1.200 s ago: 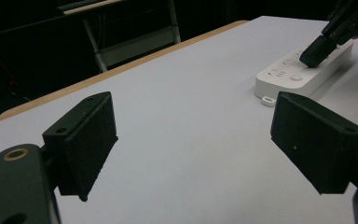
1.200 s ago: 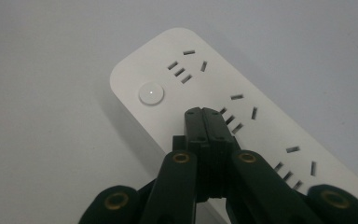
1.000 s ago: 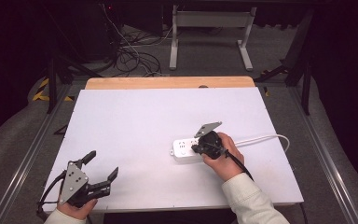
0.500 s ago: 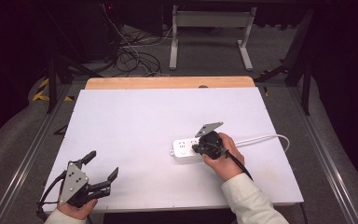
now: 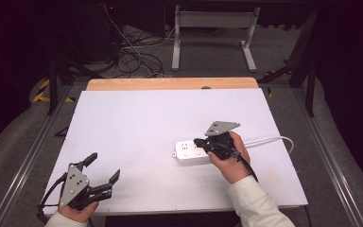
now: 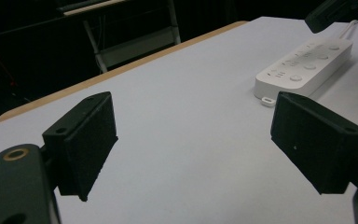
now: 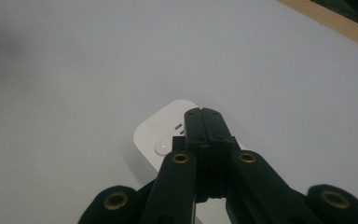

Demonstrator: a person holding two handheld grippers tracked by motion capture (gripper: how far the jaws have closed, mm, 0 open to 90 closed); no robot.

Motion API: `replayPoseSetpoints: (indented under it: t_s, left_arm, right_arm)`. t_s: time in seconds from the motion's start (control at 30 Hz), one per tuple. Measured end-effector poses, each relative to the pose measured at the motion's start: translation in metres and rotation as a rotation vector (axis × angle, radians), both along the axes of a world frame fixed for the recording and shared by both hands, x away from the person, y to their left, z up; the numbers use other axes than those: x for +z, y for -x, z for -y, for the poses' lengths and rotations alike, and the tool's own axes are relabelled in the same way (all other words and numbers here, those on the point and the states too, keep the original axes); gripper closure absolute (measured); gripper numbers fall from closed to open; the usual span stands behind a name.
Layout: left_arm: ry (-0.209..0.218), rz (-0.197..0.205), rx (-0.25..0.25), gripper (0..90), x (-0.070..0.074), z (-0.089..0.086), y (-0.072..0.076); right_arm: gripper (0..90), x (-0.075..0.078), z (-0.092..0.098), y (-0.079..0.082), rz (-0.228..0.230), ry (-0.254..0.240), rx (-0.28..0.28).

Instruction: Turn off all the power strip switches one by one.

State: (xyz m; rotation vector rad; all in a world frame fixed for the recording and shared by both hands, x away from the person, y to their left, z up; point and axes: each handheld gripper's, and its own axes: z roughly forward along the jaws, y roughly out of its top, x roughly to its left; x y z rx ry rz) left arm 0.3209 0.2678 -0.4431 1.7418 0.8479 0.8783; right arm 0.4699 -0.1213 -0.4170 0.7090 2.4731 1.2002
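- I see a white power strip point(image 5: 192, 151) lying flat on the white counter point(image 5: 137, 123), right of the counter's middle, its long side across the counter.
- Its white cord point(image 5: 269, 140) leaves the strip's right end and curves off toward the counter's right edge.
- My right claw point(image 5: 199, 141) sits over the strip's right half, pointing left along it; my right hand point(image 5: 231, 158) is just behind it.
- In the right gripper view that claw point(image 7: 203, 114) has its jaws pressed together with nothing between them, the tips just over the strip's point(image 7: 161, 140) top face, beside a round button point(image 7: 160, 147) near its rounded end. I cannot tell whether the tips touch the strip.
- My left claw point(image 5: 103, 168) is well apart from the strip, near the counter's front-left corner, held in my left hand point(image 5: 75, 210).
- In the left gripper view its jaws stand wide apart and empty, with the strip point(image 6: 303, 65) far ahead to the right.
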Motion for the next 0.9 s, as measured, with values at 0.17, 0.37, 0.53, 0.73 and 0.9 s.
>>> replayPoseSetpoints:
  t_s: [0.17, 0.37, 0.53, 0.73, 0.9]
  left_arm:
    - [0.001, 0.001, -0.001, 14.8, 0.000, 0.000, -0.001]
    - [0.000, 0.001, -0.001, 14.8, 0.000, 0.000, -0.001]
    - [0.000, 0.001, 0.000, 14.8, 0.000, 0.000, 0.000]
    - [0.002, 0.000, -0.001, 14.8, 0.000, 0.000, -0.001]
    - [0.001, 0.003, 0.000, 14.8, 0.000, 0.000, -0.001]
  right_arm:
    - [90.0, -0.001, -0.001, -0.001, -0.002, 0.000, 0.004]
    - [90.0, -0.003, -0.007, -0.002, -0.015, 0.008, 0.023]
    - [90.0, -0.009, -0.023, 0.000, -0.031, 0.053, 0.067]
    - [90.0, -0.019, -0.035, -0.003, -0.059, 0.077, 0.081]
    - [90.0, -0.025, -0.042, -0.004, -0.079, 0.096, 0.081]
